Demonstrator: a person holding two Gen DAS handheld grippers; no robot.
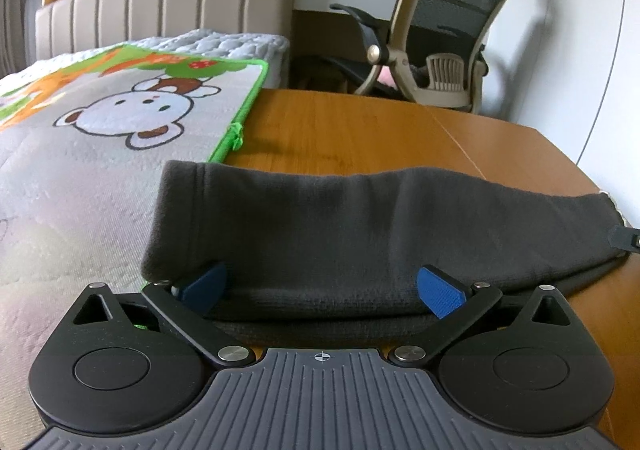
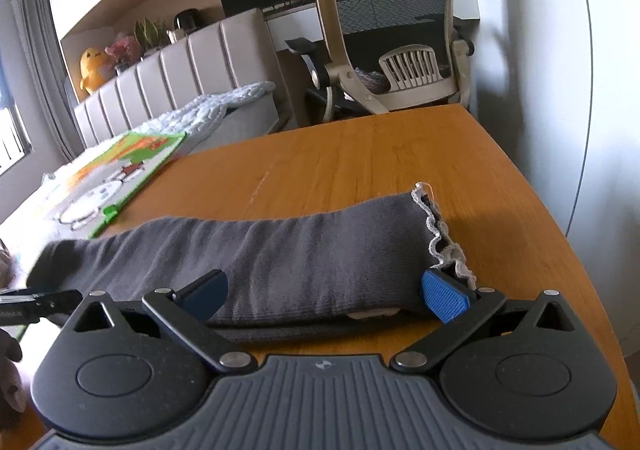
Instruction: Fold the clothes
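Observation:
A dark grey folded garment lies as a long band across the wooden table, its left end over a cartoon play mat. My left gripper is open, its blue pads wide apart at the garment's near edge, close to the left end. In the right wrist view the same garment shows a white lace trim at its right end. My right gripper is open at the near edge by the right end, with the cloth between its spread fingers.
The play mat with a monkey print covers the table's left side. A beige mesh office chair stands behind the table, a padded headboard at back left. The wall is at the right. The other gripper's tip shows at left.

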